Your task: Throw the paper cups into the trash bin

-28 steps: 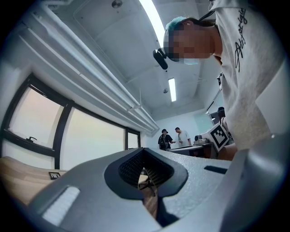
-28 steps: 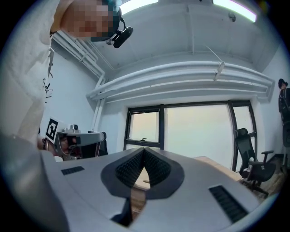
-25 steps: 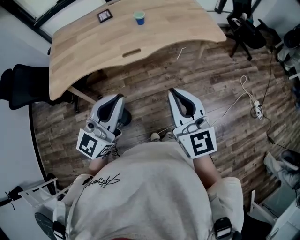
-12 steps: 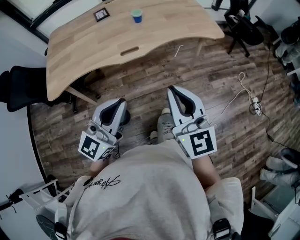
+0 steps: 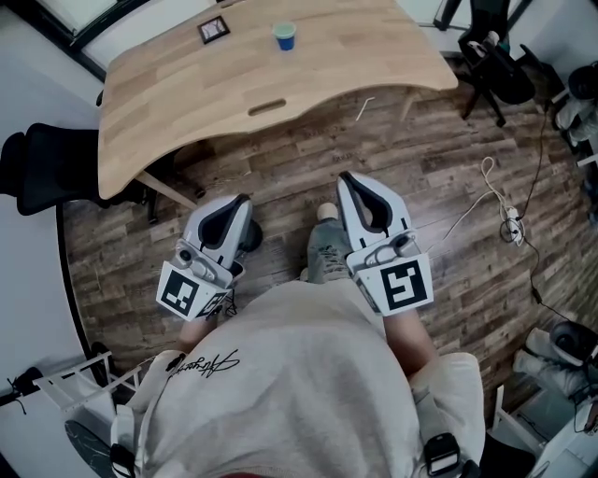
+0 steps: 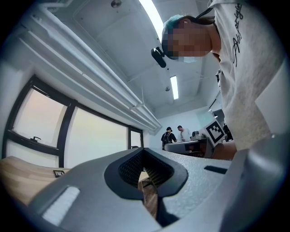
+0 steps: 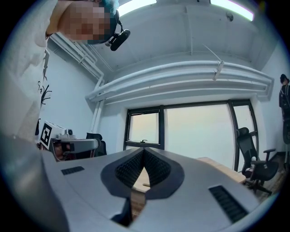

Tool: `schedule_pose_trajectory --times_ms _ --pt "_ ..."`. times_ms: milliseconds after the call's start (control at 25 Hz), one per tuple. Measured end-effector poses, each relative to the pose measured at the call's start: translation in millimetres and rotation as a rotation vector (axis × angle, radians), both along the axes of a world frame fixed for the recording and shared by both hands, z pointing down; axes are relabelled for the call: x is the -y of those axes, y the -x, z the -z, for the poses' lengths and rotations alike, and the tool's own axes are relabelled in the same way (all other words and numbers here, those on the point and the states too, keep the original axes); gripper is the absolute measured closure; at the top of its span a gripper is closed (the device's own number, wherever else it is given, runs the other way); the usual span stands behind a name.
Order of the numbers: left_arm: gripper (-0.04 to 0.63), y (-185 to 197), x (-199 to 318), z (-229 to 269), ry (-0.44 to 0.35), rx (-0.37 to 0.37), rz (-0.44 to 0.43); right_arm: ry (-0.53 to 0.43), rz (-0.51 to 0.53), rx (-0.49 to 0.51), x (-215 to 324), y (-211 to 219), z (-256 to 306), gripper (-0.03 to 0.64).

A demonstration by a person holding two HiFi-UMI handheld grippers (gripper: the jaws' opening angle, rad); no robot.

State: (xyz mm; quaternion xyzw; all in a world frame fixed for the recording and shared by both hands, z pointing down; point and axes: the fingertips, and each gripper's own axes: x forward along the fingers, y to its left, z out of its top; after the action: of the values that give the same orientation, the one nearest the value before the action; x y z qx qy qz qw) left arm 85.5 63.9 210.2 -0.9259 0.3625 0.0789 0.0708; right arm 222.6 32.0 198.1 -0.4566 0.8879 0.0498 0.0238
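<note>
Well ahead of the left gripper and the right gripper, on the far part of the wooden desk: blue paper cup, upright, well apart from both tools. Left of the cup, about as far out: square marker card, flat on the same desk. Left gripper clenched, jaw tips pressed together, nothing between them. Right gripper likewise clenched and empty. Both held side by side just before the person's torso, pointed toward the desk, above plank floor. Outward of the left gripper: black office chair. Outward of the right gripper: white cable on the floor.
</note>
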Motion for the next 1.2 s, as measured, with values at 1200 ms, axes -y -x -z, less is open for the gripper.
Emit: schedule_pose_trajectory --times_ms 1200 --pt "0.592 7.3 185.9 6.5 -0.006 0.016 0.097 0.030 0.123 -0.005 195.9 16.1 -7.3 0.606"
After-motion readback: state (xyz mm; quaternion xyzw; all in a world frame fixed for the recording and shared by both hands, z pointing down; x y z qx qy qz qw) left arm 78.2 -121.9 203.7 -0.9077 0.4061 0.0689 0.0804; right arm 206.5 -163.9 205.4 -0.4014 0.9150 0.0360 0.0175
